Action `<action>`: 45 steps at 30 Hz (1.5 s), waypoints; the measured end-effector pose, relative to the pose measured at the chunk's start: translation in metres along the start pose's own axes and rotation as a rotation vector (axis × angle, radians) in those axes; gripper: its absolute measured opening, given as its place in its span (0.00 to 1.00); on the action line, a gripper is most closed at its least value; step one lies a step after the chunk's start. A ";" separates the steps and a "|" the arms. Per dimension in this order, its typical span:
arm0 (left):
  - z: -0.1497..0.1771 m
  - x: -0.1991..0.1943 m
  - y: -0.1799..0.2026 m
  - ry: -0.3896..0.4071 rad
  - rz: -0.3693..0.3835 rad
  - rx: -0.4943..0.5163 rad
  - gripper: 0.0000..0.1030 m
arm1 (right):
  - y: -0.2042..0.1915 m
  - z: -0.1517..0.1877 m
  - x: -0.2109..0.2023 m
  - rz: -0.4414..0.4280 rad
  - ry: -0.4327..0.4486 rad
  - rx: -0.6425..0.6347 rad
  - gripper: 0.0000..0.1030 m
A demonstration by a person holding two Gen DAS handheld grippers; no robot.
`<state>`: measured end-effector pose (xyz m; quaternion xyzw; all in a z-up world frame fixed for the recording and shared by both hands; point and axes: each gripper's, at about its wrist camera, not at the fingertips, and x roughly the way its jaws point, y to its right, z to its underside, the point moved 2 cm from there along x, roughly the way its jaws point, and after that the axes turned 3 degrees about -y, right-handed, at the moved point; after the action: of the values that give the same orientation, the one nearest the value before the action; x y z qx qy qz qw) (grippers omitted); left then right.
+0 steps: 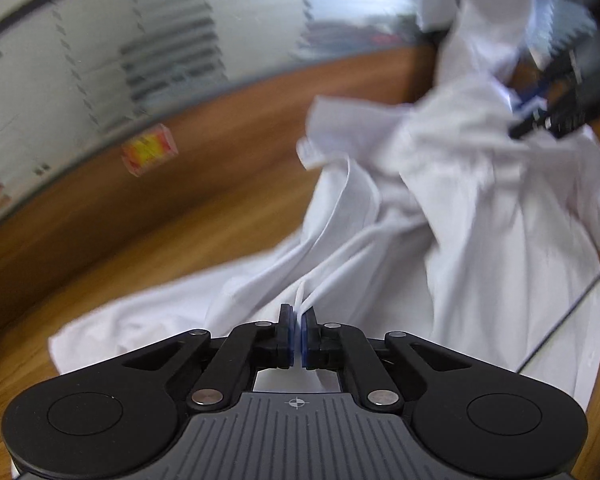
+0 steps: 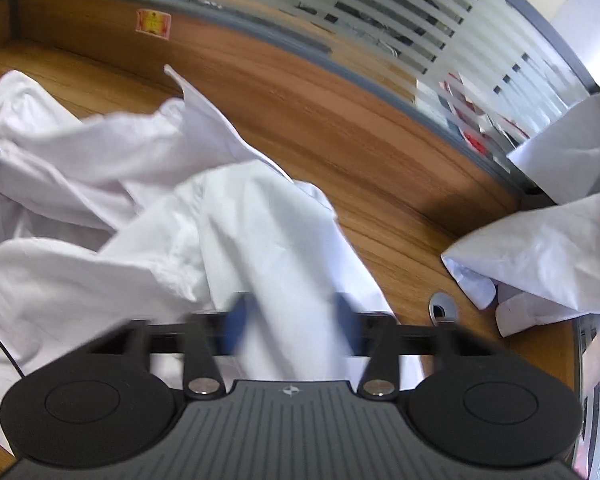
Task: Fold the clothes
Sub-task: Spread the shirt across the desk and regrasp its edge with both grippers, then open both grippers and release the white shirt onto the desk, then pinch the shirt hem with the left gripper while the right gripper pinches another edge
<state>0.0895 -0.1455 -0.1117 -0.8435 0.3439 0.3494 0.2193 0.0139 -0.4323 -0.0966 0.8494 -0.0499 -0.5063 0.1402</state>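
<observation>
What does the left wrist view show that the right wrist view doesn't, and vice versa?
Left wrist only: the left gripper shut on a thin edge of the white shirt. Right wrist only: the right gripper open around a fold of that shirt, a second pile of white clothes, a metal grommet. Both: the shirt, the wooden table, the red-yellow sticker.

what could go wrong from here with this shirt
1. The left gripper pinches only a thin edge of the white shirt; a hard pull might slip it free.
2. The right gripper is open with cloth between its fingers, so that side is not held and may sag or bunch.
3. The shirt is crumpled, and a dark cable lies over it. Dragging the shirt could snag the cable.
</observation>
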 end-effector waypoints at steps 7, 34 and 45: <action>-0.020 -0.043 -0.054 0.096 -0.122 -0.201 0.04 | 0.033 0.012 -0.019 0.093 0.018 0.116 0.00; 0.009 -0.057 -0.124 0.031 -0.202 -0.649 0.52 | 0.113 0.110 -0.044 0.252 -0.146 0.357 0.08; -0.047 -0.038 -0.091 0.091 -0.034 -0.479 0.66 | 0.126 0.052 -0.060 0.017 -0.020 0.280 0.52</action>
<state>0.1572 -0.0973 -0.0407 -0.8919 0.2468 0.3790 0.0033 -0.0534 -0.5483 -0.0326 0.8551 -0.1288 -0.5016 0.0243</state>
